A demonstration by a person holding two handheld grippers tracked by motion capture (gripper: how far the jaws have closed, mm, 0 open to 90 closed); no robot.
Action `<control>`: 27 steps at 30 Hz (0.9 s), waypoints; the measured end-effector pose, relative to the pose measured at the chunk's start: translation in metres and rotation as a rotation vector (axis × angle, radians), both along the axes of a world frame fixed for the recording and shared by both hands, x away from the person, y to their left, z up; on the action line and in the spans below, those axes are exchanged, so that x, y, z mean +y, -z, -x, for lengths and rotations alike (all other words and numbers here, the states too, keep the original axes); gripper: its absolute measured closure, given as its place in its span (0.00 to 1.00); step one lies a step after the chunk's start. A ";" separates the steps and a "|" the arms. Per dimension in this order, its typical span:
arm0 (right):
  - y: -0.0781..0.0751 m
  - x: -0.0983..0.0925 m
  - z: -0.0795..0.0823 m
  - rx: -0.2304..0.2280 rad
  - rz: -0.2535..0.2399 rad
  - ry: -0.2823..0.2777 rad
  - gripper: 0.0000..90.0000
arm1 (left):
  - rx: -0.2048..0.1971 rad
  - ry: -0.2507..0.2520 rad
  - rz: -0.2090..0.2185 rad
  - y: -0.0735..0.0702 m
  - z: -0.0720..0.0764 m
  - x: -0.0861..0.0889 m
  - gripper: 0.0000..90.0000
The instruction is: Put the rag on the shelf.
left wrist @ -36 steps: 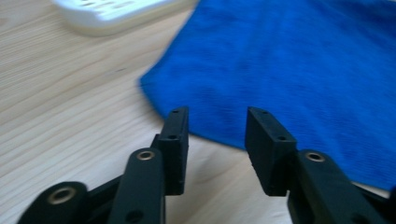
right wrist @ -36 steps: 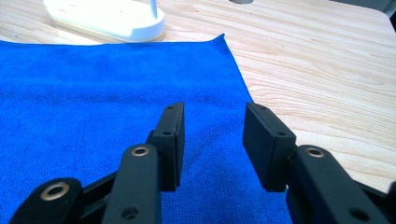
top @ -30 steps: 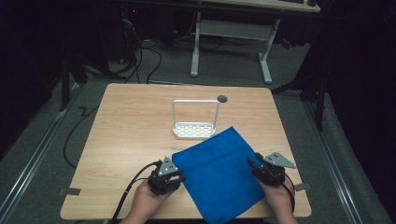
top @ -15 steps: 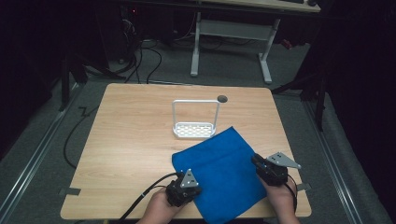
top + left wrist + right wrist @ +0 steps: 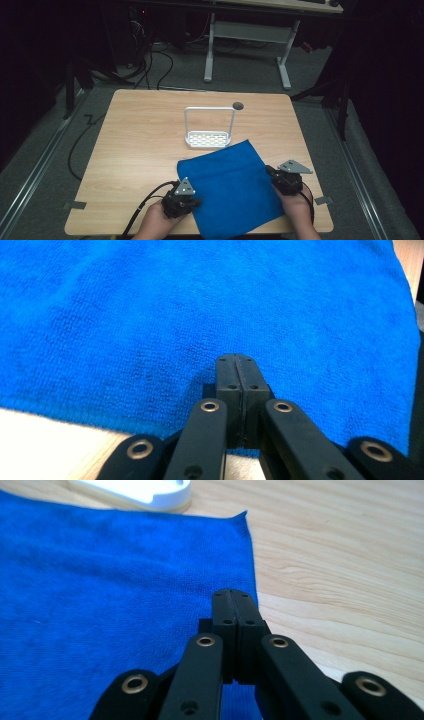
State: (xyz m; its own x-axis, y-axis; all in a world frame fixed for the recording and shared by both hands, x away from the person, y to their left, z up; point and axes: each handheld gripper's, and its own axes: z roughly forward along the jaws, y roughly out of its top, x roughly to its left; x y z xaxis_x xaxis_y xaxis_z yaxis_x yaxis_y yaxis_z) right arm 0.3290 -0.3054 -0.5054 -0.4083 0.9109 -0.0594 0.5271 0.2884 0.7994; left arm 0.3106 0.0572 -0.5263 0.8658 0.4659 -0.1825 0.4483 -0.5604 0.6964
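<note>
The blue cloth (image 5: 232, 187) lies flat on the worktop (image 5: 140, 150) just in front of the white rack (image 5: 209, 131), with the left claw (image 5: 235, 371) and right claw (image 5: 233, 607) each clamped shut on opposite edges of it.

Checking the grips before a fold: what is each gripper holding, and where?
Both hold the blue cloth: left gripper at its left edge, right gripper at its right edge.

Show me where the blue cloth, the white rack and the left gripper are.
blue cloth (image 5: 230, 185), high view, middle of the fabric.
white rack (image 5: 208, 139), high view, its perforated base.
left gripper (image 5: 236, 362), left gripper view, tips of its closed jaws.
</note>
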 end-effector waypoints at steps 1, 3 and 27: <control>0.001 0.001 -0.002 0.005 0.011 -0.006 1.00 | 0.001 -0.004 0.004 0.000 0.000 0.001 1.00; 0.006 0.005 -0.008 0.029 0.022 -0.012 1.00 | -0.001 -0.004 0.003 0.000 0.000 0.002 1.00; 0.021 0.023 0.011 0.127 0.041 -0.077 1.00 | -0.019 -0.099 -0.012 0.000 -0.016 0.050 1.00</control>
